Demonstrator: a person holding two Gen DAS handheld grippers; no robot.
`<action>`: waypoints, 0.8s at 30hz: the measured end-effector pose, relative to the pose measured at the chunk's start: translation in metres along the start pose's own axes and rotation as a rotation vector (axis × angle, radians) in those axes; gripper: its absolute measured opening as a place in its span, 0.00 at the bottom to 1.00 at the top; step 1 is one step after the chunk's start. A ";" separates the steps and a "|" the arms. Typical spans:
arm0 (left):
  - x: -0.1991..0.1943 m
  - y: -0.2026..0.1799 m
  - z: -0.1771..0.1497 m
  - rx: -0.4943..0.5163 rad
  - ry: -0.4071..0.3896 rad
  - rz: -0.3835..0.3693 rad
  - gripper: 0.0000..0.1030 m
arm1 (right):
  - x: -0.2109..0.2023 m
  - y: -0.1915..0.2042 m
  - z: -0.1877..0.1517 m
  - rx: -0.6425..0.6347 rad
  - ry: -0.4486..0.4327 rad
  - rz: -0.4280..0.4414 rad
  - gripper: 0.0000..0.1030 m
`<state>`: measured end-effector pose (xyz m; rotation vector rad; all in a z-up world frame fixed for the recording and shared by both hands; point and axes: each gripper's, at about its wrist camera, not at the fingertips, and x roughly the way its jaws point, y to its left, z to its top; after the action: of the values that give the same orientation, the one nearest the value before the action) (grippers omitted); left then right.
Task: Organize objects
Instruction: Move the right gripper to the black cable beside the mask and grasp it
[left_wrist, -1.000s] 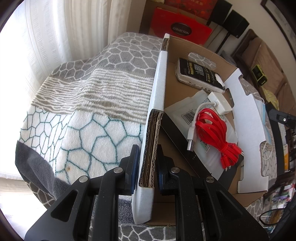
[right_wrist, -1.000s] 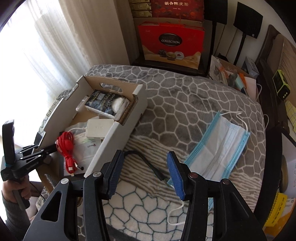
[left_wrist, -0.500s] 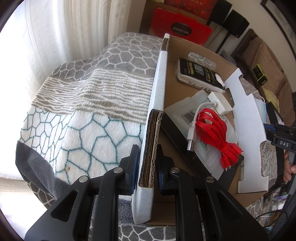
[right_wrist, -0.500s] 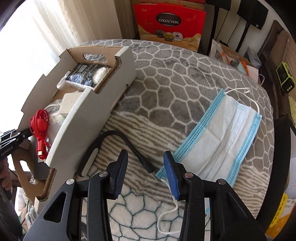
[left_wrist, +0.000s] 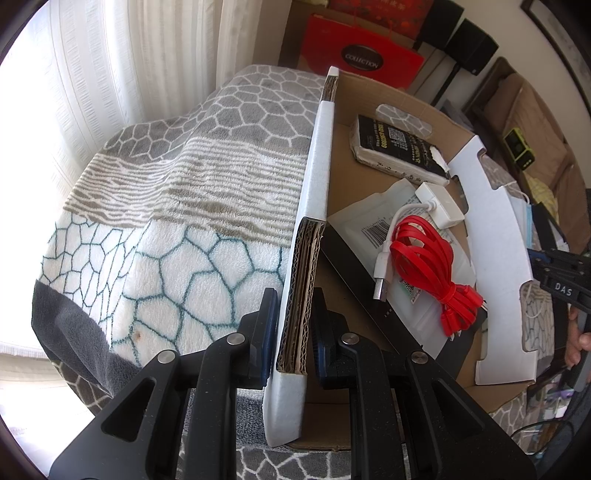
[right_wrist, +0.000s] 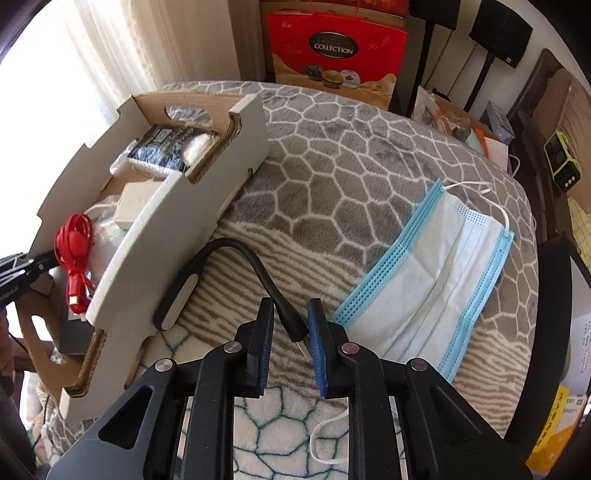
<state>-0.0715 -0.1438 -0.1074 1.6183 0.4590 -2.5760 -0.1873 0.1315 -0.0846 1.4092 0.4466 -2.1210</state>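
Observation:
My left gripper (left_wrist: 293, 306) is shut on the near side wall of the cardboard box (left_wrist: 314, 177), pads on both faces. Inside lie a red cable (left_wrist: 424, 254), a white adapter (left_wrist: 441, 205) and a black packet (left_wrist: 399, 147). On the blanket beside the box (right_wrist: 177, 236) lies a black flexible USB lamp (right_wrist: 236, 251). My right gripper (right_wrist: 290, 314) points down over its plug end and its jaws are closing, with the lamp's neck between the pads and a thin gap still showing. A blue face mask (right_wrist: 428, 280) lies just to the right.
A patterned fleece blanket (right_wrist: 332, 147) covers the surface. A red gift box (right_wrist: 332, 48) and black speakers (right_wrist: 502, 29) stand behind it. A green device (right_wrist: 563, 162) sits on furniture at the right. Curtains (left_wrist: 110, 74) hang at the left.
My right gripper sank toward the blanket and its jaws narrowed around the lamp's plug end. The left gripper kept its hold on the box wall without moving.

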 end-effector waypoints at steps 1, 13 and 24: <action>0.000 0.000 0.000 0.000 0.000 0.000 0.14 | -0.005 -0.003 0.002 0.013 -0.011 0.001 0.17; 0.000 0.001 0.000 -0.001 0.000 0.002 0.14 | -0.047 -0.016 0.020 0.091 -0.099 0.059 0.10; 0.000 0.003 0.001 -0.001 0.000 0.003 0.14 | -0.003 -0.019 0.009 0.075 0.029 0.019 0.18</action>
<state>-0.0720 -0.1466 -0.1078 1.6181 0.4578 -2.5730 -0.2044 0.1421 -0.0792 1.4819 0.3667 -2.1242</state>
